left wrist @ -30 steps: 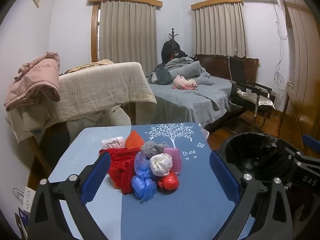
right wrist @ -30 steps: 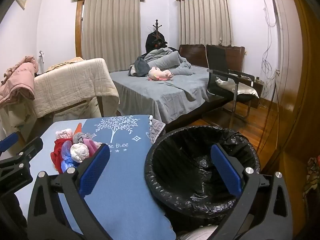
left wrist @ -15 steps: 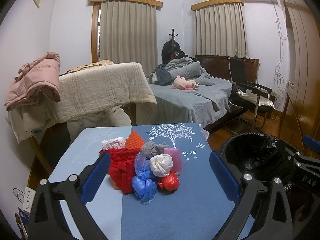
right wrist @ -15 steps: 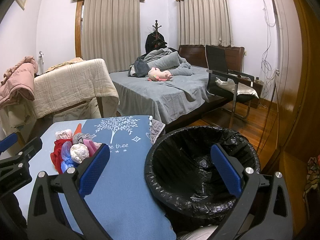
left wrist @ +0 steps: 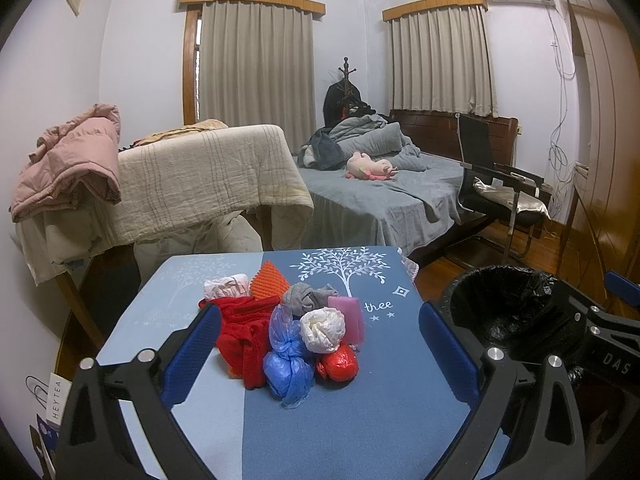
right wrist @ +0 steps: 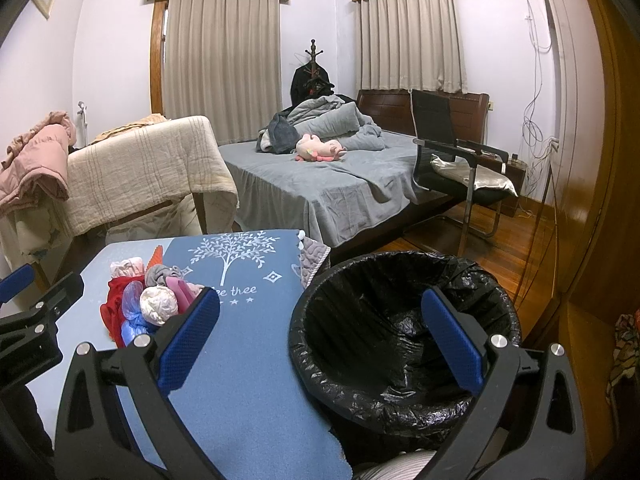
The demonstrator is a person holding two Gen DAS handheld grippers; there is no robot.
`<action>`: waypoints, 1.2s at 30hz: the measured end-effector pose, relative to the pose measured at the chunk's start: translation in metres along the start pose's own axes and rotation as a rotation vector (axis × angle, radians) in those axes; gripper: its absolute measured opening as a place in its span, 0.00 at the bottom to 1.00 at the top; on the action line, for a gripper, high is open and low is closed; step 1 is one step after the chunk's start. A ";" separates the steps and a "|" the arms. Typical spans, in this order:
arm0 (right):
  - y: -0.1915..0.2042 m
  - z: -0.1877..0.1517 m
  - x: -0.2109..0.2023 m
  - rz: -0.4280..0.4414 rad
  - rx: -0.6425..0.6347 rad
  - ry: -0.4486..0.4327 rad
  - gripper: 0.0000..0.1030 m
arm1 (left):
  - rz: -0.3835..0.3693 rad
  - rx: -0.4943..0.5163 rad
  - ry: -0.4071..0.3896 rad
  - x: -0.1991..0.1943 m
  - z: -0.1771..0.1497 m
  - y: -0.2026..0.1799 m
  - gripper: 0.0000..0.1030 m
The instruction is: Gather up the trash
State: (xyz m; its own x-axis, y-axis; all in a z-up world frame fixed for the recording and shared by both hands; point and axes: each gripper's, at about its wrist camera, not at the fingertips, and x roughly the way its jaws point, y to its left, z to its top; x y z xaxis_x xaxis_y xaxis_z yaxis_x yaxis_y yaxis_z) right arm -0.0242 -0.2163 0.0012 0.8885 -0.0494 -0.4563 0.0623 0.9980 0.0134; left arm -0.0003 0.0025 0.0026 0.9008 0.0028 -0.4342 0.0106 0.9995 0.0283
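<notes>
A small heap of trash sits on the blue table cloth with a white tree print (left wrist: 360, 408). In the heap are a knotted blue plastic bag (left wrist: 286, 364), a white crumpled paper ball (left wrist: 322, 323), a shiny red plastic ball (left wrist: 338, 363), a red mesh cloth (left wrist: 244, 332), a grey rag (left wrist: 306, 298), a pink flat piece (left wrist: 347, 314) and an orange bumpy piece (left wrist: 268, 284).

The left gripper (left wrist: 316, 354) hangs above the table, in front of the heap. Its blue pads are spread wide and hold nothing.

The round bin with a black plastic liner (right wrist: 400, 336) stands just beside the table, on its right. The right gripper (right wrist: 320, 342) hangs over the near rim of the bin. It is spread wide too, with nothing in it.
</notes>
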 end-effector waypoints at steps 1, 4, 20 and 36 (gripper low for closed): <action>0.000 0.000 0.000 0.000 0.001 0.001 0.95 | -0.001 0.000 0.000 0.000 0.000 0.000 0.94; 0.000 0.000 0.000 0.000 0.001 0.000 0.95 | 0.001 -0.001 -0.001 -0.001 0.001 0.001 0.94; 0.000 0.001 0.001 0.001 0.000 0.000 0.95 | 0.000 -0.001 -0.001 0.000 0.000 0.000 0.94; 0.002 0.001 0.002 0.001 -0.001 -0.001 0.95 | 0.000 -0.002 0.000 0.000 0.000 0.000 0.94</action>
State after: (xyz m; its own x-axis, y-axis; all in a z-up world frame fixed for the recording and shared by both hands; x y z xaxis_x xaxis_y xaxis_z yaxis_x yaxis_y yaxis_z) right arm -0.0223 -0.2143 0.0015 0.8891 -0.0485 -0.4551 0.0612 0.9980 0.0132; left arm -0.0003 0.0026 0.0024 0.9008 0.0023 -0.4342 0.0103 0.9996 0.0267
